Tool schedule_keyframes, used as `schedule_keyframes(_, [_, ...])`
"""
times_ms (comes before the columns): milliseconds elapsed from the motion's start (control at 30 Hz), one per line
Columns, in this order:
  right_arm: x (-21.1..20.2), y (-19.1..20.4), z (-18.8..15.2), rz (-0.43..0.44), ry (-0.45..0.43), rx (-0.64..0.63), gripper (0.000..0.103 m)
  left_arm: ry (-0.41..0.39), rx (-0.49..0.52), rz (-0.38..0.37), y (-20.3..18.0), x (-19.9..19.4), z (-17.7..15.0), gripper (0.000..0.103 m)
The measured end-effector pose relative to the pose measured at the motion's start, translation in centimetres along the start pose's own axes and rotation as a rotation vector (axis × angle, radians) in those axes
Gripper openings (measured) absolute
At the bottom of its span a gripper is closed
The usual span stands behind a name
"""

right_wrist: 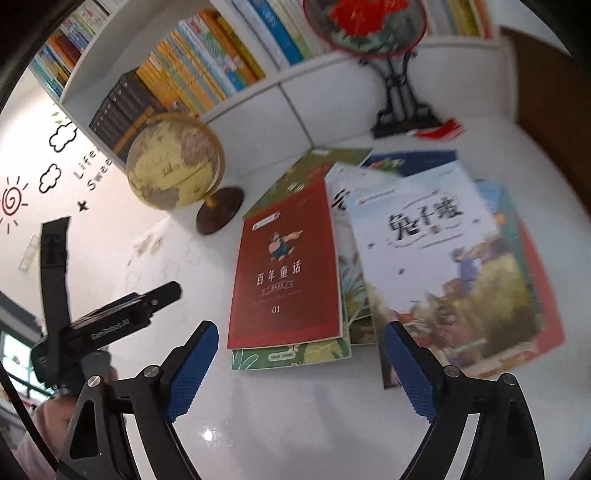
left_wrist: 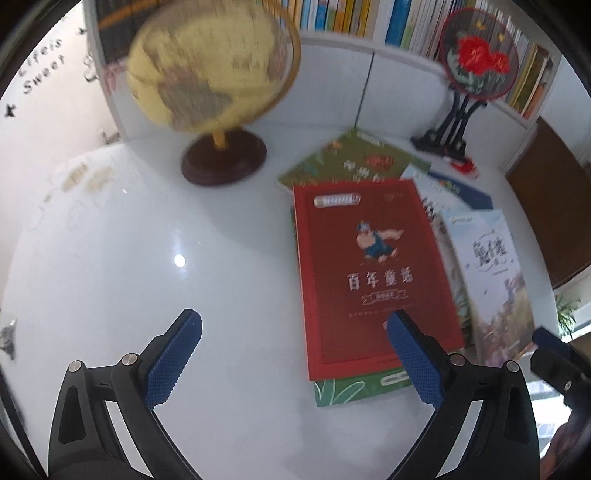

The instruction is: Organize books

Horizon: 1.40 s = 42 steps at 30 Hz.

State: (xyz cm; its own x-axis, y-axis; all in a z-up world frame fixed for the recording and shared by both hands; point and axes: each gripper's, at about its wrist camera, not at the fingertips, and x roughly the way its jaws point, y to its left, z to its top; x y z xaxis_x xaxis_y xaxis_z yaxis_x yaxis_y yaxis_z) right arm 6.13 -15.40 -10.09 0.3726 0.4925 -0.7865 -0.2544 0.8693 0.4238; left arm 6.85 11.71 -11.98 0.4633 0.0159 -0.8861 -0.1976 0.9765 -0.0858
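Several books lie in a loose overlapping pile on the white table (left_wrist: 129, 240). On top at the left is a red book (left_wrist: 373, 273) (right_wrist: 286, 273) over a green-covered book (left_wrist: 354, 391) (right_wrist: 288, 356). To its right lies a pale book with a painted scene (left_wrist: 495, 280) (right_wrist: 443, 266). My left gripper (left_wrist: 293, 339) hangs open above the table, its right finger over the red book's near corner. My right gripper (right_wrist: 299, 349) is open too, above the near edges of the red and pale books. Neither holds anything.
A yellow globe (left_wrist: 210, 66) (right_wrist: 173, 162) on a dark wooden base stands behind the pile at the left. A round red-flowered fan on a black stand (left_wrist: 476, 59) (right_wrist: 369, 22) stands at the back right. Shelves of upright books (right_wrist: 199, 70) run along the wall.
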Motion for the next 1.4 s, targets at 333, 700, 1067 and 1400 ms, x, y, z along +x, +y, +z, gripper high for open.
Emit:
schedule_keyframes(333, [7.8, -3.6, 1.7, 0.108, 0.105, 0.087, 0.077, 0.12, -0.045, -0.154, -0.5, 7.3, -0.4, 0.074])
schedule_keyframes(700, [11.6, -1.5, 3.4, 0.088, 0.143, -0.007, 0.071, 0.155, -0.102, -0.201, -0.6, 8.3, -0.9, 0.048])
schedule_keyframes(1067, [8.5, -1.3, 1.7, 0.152, 0.137, 0.001, 0.056, 0.182, -0.154, -0.239, -0.1, 6.0, -3.4, 0.04])
schedule_keyframes(1400, [6.0, -3.9, -2.8, 0.116, 0.182, 0.094, 0.033, 0.198, -0.128, -0.309, -2.0, 3.7, -7.0, 0.04])
